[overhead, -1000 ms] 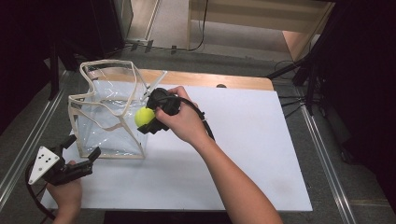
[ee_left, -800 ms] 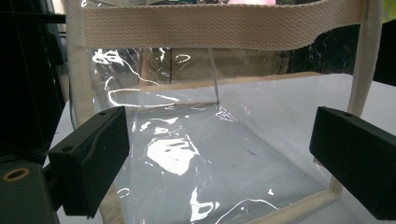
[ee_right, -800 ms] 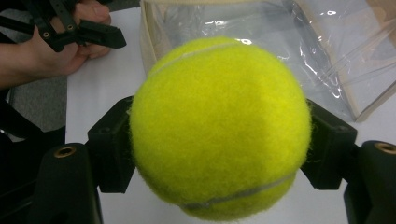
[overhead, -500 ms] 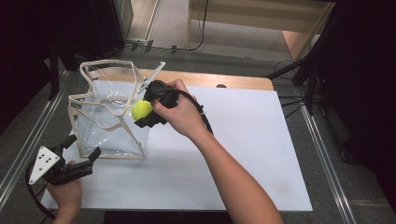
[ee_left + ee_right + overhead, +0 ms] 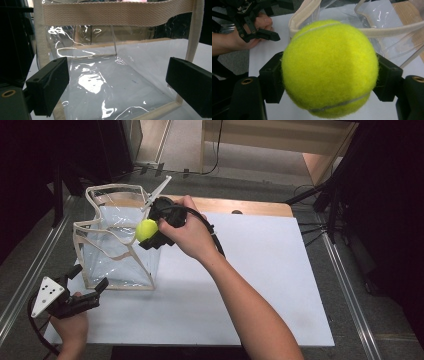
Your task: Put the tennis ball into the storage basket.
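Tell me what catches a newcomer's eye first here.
A bright yellow ball, clamped in the right gripper, is held at the top edge of a clear bag standing at the table's left. The left gripper waits open near the bag's base.

A fuzzy yellow-green tennis ball sits above the rim of a clear plastic bag with cream webbing trim, standing open on the white counter.

Both grippers were matte black. The left gripper carried a grey three-cornered plate dotted with dark holes. The right gripper trailed a black cable. Brass-ringed screw holes marked its blocky jaws. The forearms were unsleeved.
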A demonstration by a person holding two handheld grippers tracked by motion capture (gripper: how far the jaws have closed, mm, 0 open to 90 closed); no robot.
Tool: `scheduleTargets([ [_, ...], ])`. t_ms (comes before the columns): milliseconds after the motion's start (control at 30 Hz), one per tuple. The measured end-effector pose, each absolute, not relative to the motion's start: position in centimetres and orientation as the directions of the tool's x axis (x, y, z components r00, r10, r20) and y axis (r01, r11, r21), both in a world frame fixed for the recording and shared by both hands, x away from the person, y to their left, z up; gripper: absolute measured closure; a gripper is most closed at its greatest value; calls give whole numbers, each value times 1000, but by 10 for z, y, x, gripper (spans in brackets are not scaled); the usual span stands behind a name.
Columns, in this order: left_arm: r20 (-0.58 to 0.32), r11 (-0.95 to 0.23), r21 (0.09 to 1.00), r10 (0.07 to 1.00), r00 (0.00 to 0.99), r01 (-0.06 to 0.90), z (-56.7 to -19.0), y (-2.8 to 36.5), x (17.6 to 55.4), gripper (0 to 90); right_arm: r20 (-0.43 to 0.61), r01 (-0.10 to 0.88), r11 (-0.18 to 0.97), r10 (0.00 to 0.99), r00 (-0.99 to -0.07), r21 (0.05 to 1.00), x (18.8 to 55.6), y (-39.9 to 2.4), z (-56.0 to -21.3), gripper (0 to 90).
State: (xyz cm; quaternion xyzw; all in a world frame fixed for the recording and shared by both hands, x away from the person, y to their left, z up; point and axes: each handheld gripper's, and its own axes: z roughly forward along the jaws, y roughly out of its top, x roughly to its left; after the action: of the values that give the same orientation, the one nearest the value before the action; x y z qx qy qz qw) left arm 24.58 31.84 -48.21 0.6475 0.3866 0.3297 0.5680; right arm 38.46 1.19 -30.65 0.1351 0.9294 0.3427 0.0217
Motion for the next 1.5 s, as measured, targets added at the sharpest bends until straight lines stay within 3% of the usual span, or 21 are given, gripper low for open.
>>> scheduleTargets([
  [967,-11,-59,990,874,485,128,-482,318,247,53,29,209,731,251,-968,650,403,37,-278,242],
  [1500,-22,-46,990,874,485,129,-482,318,247,54,31,194,739,229,-973,645,412,62,-281,242],
])
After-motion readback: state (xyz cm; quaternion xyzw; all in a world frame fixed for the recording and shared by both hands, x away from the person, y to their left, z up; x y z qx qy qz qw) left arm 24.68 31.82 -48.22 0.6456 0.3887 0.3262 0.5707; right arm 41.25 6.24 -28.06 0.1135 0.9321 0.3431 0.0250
